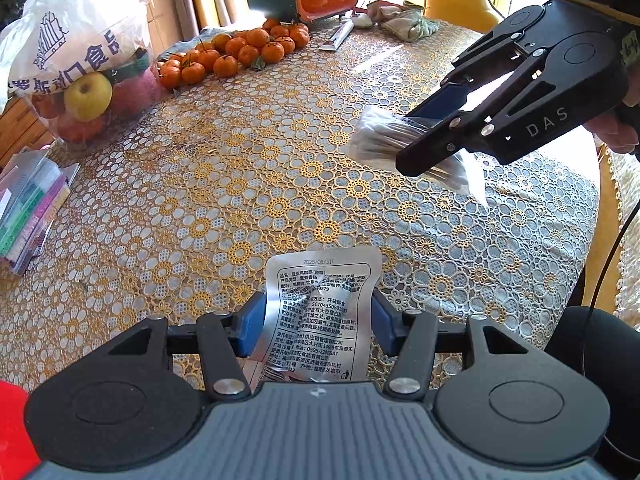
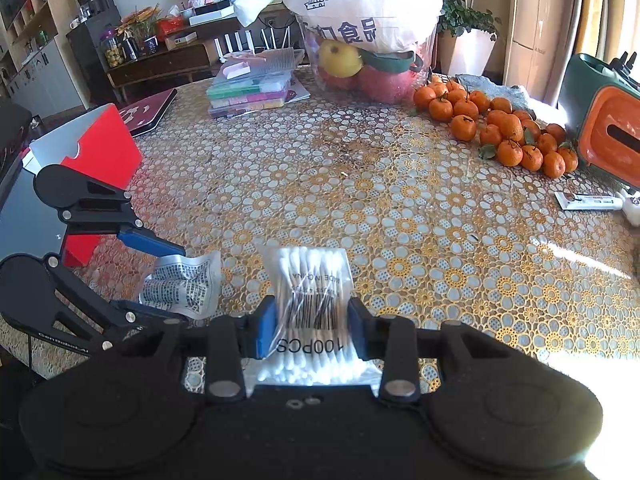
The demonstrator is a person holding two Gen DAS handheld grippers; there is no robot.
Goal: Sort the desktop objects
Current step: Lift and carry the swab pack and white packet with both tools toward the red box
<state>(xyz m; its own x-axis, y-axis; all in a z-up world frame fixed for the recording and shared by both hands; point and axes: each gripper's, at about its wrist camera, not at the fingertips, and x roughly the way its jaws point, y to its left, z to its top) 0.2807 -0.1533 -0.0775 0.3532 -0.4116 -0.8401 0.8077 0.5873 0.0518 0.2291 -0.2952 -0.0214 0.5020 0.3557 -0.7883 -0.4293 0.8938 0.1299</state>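
Two hand-held grippers, pouch [image 1: 320, 312] clamped, swabs [image 2: 312, 304] clamped

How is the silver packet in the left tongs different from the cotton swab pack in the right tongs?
The silver packet is opaque foil with dense black print and looks crumpled. The cotton swab pack is clear plastic, so its white swabs show, with a barcode and "100PCS".

The packet looks flat and thin; the swab pack looks thicker, filled with swabs.

Shared: each is clamped between blue pads, one in the left tongs, one in the right tongs, above the flowered tablecloth.
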